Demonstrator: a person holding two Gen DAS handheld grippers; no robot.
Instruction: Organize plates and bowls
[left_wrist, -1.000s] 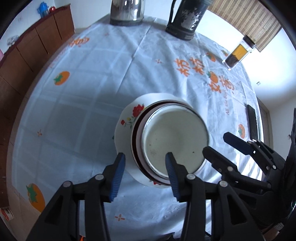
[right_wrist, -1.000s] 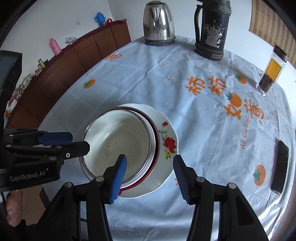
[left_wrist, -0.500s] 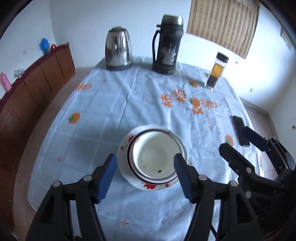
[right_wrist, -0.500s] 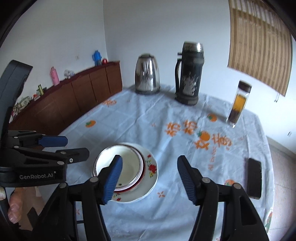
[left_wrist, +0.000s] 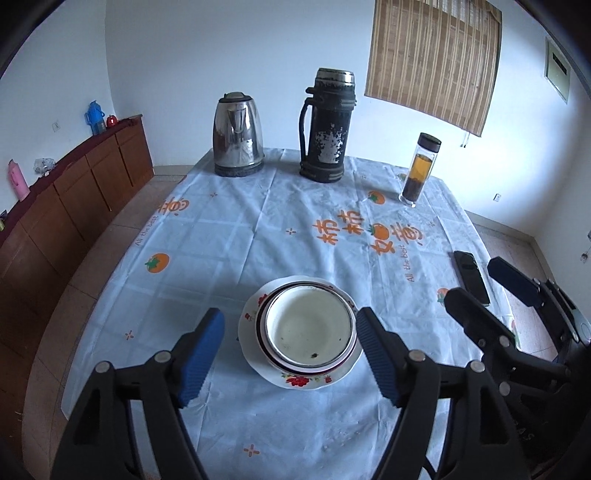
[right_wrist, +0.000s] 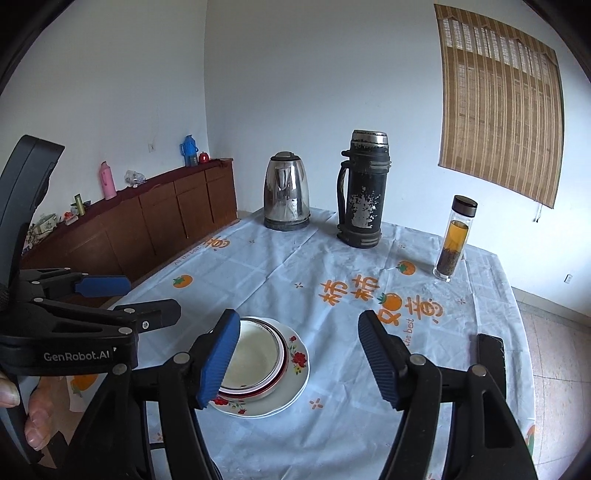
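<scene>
A white bowl (left_wrist: 308, 326) sits nested in a red-rimmed dish, and both rest on a flowered plate (left_wrist: 299, 380) on the tablecloth. The left gripper (left_wrist: 290, 343) hovers above and in front of this stack with its jaws still opening; nothing is held and the pads touch nothing. In the right wrist view the bowl (right_wrist: 255, 354) and plate (right_wrist: 295, 358) lie low and left, partly behind the left fingertip of the open, empty right gripper (right_wrist: 299, 332). Each gripper shows in the other's view: the right gripper (left_wrist: 476, 291) and the left gripper (right_wrist: 129, 295).
At the table's far end stand a steel kettle (left_wrist: 238, 142), a black thermos (left_wrist: 327, 125) and a glass tea bottle (left_wrist: 419, 170). A dark phone (left_wrist: 471, 275) lies near the right edge. A brown sideboard (left_wrist: 74, 192) runs along the left wall. A hand (right_wrist: 22, 417) grips the left tool.
Both grippers have risen and drawn back from the stack, which now looks smaller. Their jaws have spread wider, and both views have tilted up to show the walls.
</scene>
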